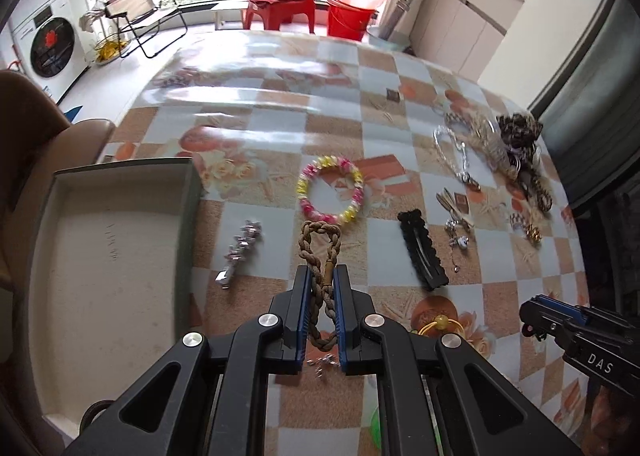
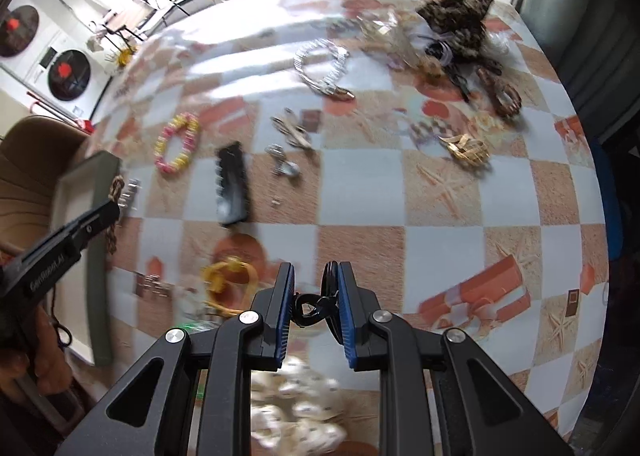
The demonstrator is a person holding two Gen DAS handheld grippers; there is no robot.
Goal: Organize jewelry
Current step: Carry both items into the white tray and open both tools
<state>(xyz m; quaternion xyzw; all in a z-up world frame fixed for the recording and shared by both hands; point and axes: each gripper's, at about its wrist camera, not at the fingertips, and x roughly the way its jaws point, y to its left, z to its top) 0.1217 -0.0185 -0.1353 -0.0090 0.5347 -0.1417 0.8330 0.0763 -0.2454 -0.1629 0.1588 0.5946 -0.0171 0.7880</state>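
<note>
My left gripper (image 1: pixel 321 280) is shut on a brown braided cord bracelet (image 1: pixel 320 240) and holds it above the table, right of the open grey box (image 1: pixel 120 256). The box looks empty. My right gripper (image 2: pixel 315 288) is shut on a black hair tie (image 2: pixel 320 302) that hangs between its jaws. Both grippers show in each other's view: the right gripper (image 1: pixel 560 326) at the right edge, the left gripper (image 2: pixel 72 236) at the left with the cord (image 2: pixel 114 207).
On the checked tablecloth (image 1: pixel 280 127) lie a pink-yellow bead bracelet (image 1: pixel 330 190), a silver clip (image 1: pixel 240 252), a black hair clip (image 1: pixel 422 254), a silver chain (image 1: pixel 452 151), a leopard scrunchie (image 1: pixel 518 131), gold pieces (image 2: pixel 466 147), and a yellow tie (image 2: pixel 228 276). A brown chair (image 1: pixel 24 127) stands left.
</note>
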